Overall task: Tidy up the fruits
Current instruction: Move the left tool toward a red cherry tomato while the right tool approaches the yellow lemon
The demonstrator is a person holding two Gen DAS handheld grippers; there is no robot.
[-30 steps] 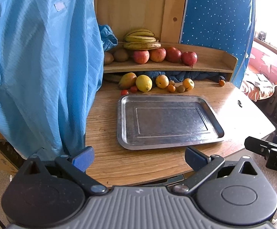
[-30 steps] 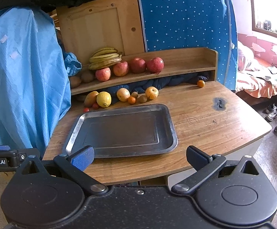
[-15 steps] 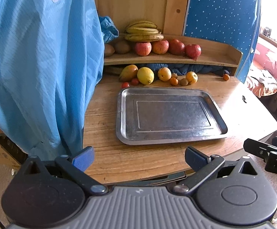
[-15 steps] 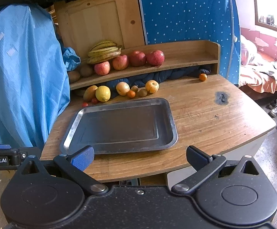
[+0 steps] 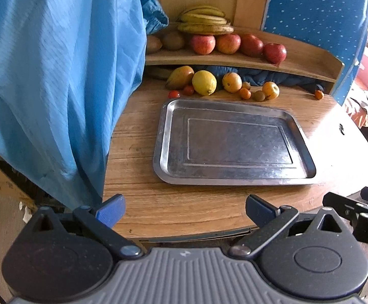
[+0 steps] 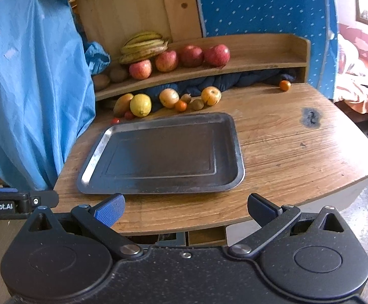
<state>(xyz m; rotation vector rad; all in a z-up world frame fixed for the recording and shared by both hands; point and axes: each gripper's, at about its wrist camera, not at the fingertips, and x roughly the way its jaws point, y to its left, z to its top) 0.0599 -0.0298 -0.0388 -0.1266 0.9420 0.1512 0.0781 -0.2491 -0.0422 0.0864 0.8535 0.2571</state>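
Note:
An empty metal tray (image 5: 163,136) (image 6: 239,157) lies in the middle of the round wooden table (image 5: 143,202) (image 6: 298,152). Behind it sits a row of loose fruit: a mango (image 5: 180,76), a lemon (image 5: 204,82) (image 6: 140,105), oranges (image 5: 232,82) (image 6: 211,95) and small tomatoes (image 5: 174,94). One small orange (image 6: 284,85) lies apart at the right. Bananas (image 5: 205,22) (image 6: 143,46) and red apples (image 5: 275,52) (image 6: 216,55) rest on the shelf. My left gripper (image 5: 185,209) and right gripper (image 6: 186,209) are both open and empty, above the table's near edge.
A blue plastic sheet (image 5: 57,76) (image 6: 29,88) hangs at the table's left side. A wooden shelf (image 5: 310,60) and a blue dotted panel (image 6: 260,5) stand behind. A dark burn mark (image 6: 310,117) marks the table at the right. A bed (image 6: 361,91) is at the far right.
Both grippers have risen and tilted slightly, so the tray and fruit sit lower and a little closer in view. Both stay open. Nothing on the table has moved.

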